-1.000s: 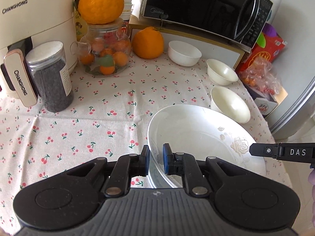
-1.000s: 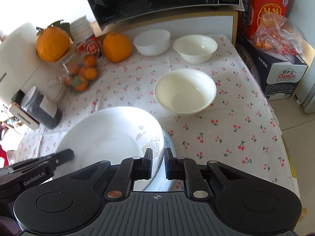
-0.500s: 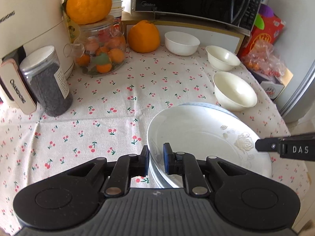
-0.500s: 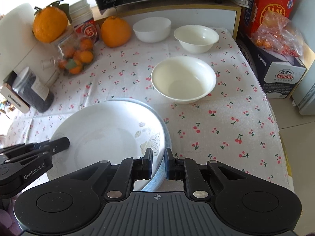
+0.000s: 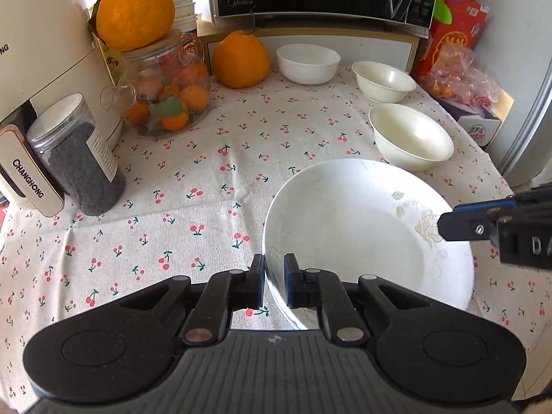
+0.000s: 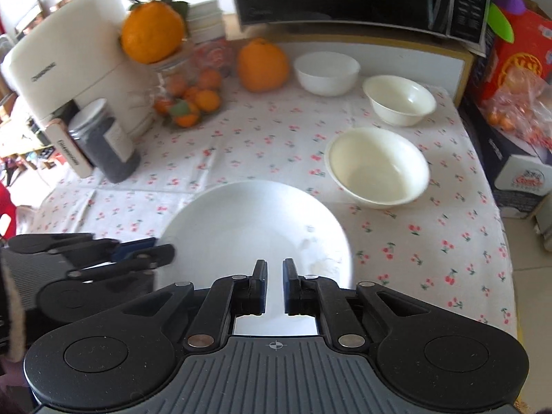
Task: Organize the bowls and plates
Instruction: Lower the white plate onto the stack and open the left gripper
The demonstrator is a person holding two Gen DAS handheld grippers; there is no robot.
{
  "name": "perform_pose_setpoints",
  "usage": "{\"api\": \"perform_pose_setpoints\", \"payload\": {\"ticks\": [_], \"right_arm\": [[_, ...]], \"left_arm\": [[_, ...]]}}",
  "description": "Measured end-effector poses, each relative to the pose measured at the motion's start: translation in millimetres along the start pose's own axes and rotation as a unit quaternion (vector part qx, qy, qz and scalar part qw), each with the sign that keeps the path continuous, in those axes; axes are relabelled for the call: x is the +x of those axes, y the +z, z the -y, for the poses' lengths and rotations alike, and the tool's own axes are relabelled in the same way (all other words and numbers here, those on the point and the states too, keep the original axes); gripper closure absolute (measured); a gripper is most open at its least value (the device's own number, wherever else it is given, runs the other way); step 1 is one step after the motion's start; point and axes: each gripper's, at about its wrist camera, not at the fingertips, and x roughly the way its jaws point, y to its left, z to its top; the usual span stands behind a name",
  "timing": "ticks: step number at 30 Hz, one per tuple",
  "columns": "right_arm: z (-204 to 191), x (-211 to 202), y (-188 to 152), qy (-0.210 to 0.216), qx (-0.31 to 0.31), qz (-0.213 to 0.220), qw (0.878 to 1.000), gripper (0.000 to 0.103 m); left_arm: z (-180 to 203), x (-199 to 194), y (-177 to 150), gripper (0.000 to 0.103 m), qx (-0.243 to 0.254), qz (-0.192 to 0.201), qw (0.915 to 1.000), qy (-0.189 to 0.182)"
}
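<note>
**Plate down over the lower one, both claws clamped on**

Far left: only cherry-print tablecloth (image 5: pixel 193 158), bare around the work spot.

Left gripper (image 5: pixel 274 276): closed down as far as it goes, pinching the left rim of the white plate (image 5: pixel 345 227). Rim seen running straight between the two pads, with no daylight either side. No change in squeeze over the last second.

Centre, the change: half a second back, a blue-grey rim poking out from under the plate on its far and right sides. Gone from both views now, with nothing but white rim against cloth. Judged as the plate lowered square onto a second plate beneath and hiding it; cannot rule out a gap underneath, since the underside is out of sight. Tilt also taken out compared with a second ago, so the plate now sits close to level, near the front edge of the table.

Right gripper (image 5: pixel 445 222): likewise nearly fully closed, nipping the right rim by the embossed flower, one finger above and one below. Blurred in its own view.

Right and beyond: nearest bowl (image 5: pixel 410 136) just past the plate's far edge, not touching. Two more bowls (image 5: pixel 383 81) (image 5: pixel 308 63) further back, all loose and unstacked.

For the task: plate stacking apparently at the let-go point, bowls not yet gathered
</note>
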Motion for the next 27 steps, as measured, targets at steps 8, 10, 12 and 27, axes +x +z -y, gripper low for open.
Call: {"api": "perform_pose_setpoints", "payload": {"ticks": [8,10,12,27], "right_arm": [[11.3,3.8,-0.6,0.003,0.018,-0.011,1.000,0.088],[9.9,3.8,-0.4,0.004,0.016,-0.011,1.000,0.088],[9.0,3.9,-0.3,0.004,0.014,-0.012,1.000,0.088],[13.0,8.0,0.5,0.005,0.023,-0.025,0.999,0.082]], "left_arm": [[-2.1,1.3,1.4,0.093,-0.005,-0.004,1.0000,-0.002],[-2.4,1.3,1.7,0.093,-0.007,-0.004,1.0000,-0.002],[-2.3,1.5,1.8,0.092,-0.008,-0.006,1.0000,0.001],[-3.9,4.1,2.6,0.067,-0.015,-0.016,0.9997,0.007]]}}
